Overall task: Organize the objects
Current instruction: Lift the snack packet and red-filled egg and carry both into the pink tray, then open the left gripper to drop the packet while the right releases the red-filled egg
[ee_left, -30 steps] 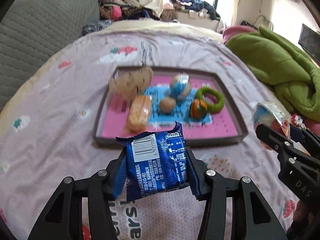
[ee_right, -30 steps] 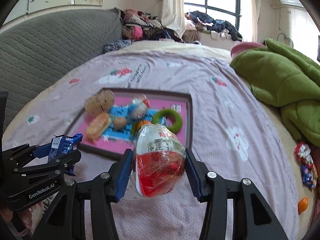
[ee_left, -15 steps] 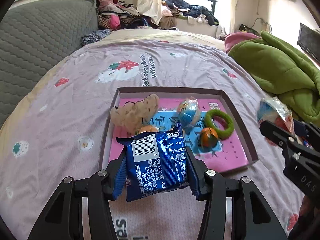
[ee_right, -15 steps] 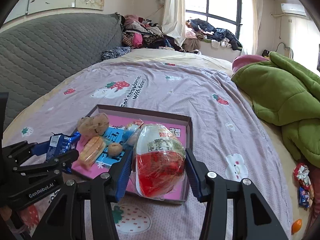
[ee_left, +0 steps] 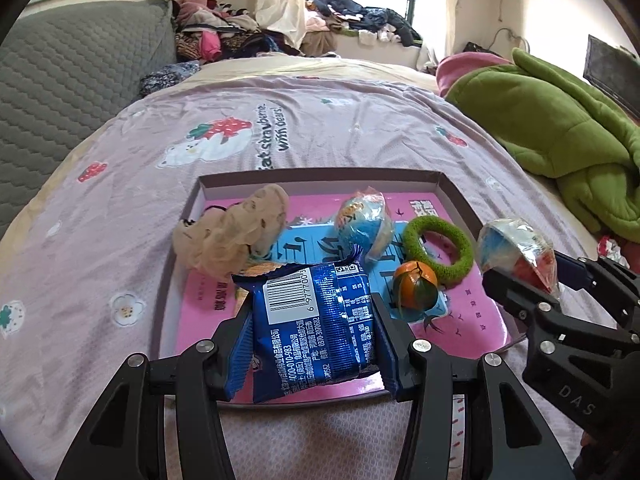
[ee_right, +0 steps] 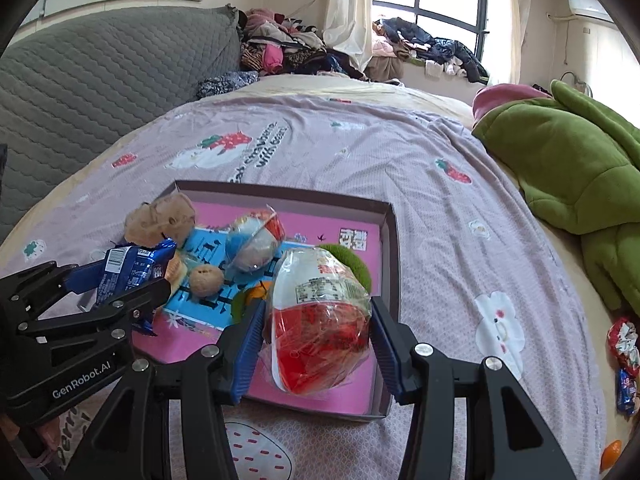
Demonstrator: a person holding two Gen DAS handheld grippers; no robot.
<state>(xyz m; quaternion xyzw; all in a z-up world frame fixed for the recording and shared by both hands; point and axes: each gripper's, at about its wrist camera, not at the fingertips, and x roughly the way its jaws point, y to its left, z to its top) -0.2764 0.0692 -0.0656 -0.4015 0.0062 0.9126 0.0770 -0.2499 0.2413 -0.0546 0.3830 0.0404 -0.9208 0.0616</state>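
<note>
Left wrist view: my left tongs are closed partway onto a blue snack packet, barcode side up, both pads pressed against its sides.
Left load position: the blue snack packet hangs over the near-left part of the tray.
Right wrist view: my right tongs are clamped at about half width on a wrapped egg toy, white upper half, red lower half, crinkled clear film around it.
Right load position: the wrapped egg toy sits above the tray's near-right corner.
Tray contents: a tan plush toy at the left, a blue wrapped ball in the middle, a green ring to its right, an orange ball just in front of the ring, touching it.
Also in tray: a small brown ball, seen from the right wrist only.
Tray support: the tray lies flat on the bed, on a lilac strawberry-print sheet.
Beyond: a green blanket is bunched along the bed's right edge.
</note>
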